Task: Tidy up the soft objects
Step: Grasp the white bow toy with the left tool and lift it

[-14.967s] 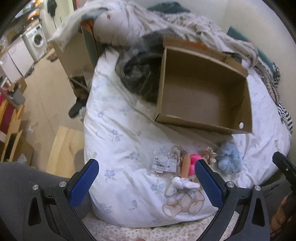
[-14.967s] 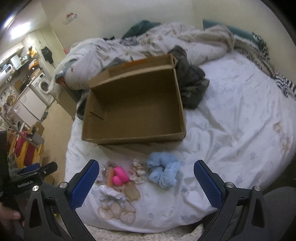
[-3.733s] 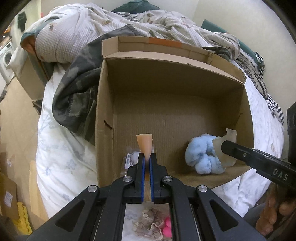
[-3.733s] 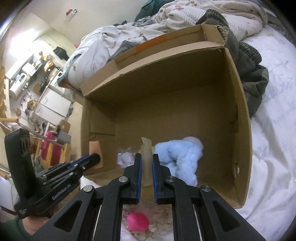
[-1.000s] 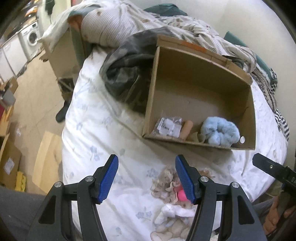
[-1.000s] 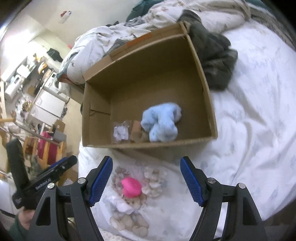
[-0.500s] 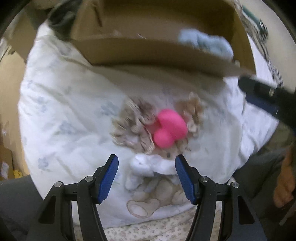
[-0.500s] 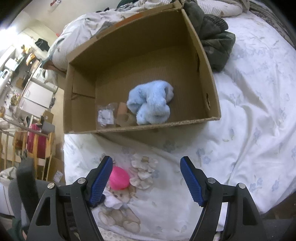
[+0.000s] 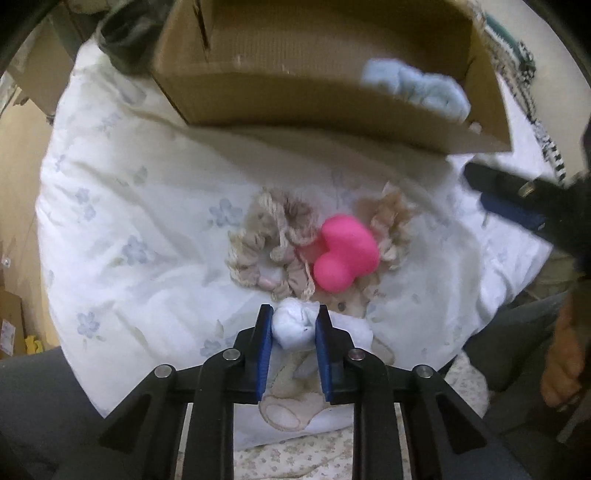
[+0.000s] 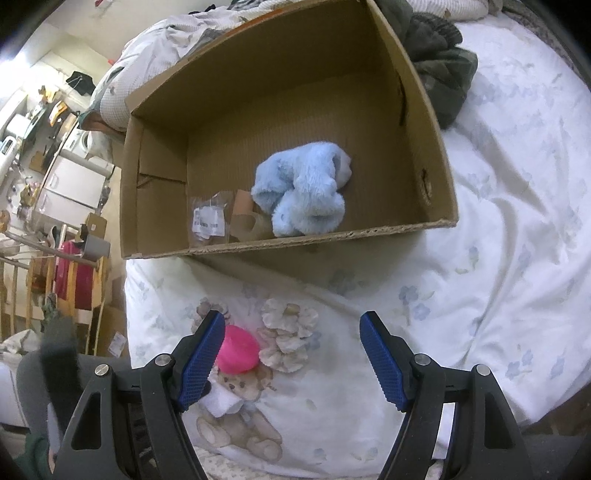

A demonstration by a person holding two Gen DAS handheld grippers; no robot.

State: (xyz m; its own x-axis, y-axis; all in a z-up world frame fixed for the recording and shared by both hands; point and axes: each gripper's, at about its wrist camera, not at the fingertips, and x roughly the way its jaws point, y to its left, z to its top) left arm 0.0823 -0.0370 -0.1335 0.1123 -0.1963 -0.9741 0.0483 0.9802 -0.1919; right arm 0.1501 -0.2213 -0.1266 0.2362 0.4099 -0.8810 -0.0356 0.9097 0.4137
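You are working over a bed (image 10: 517, 229) covered by a white sheet printed with pale blue flowers and a teddy-bear motif. A rumpled pale quilt (image 10: 147, 66) and a dark olive garment (image 10: 439, 62) lie heaped at its far side. To your left, seen from the right wrist view, the room opens onto a cluttered area: a white cabinet (image 10: 74, 188), a wooden rack (image 10: 44, 280) holding something red, and a washing machine (image 10: 83, 142), all under bright overhead light against a cream wall (image 10: 99, 33). In the left wrist view, tan flooring (image 9: 20, 155) and cardboard pieces (image 9: 11, 325) lie beside the bed.
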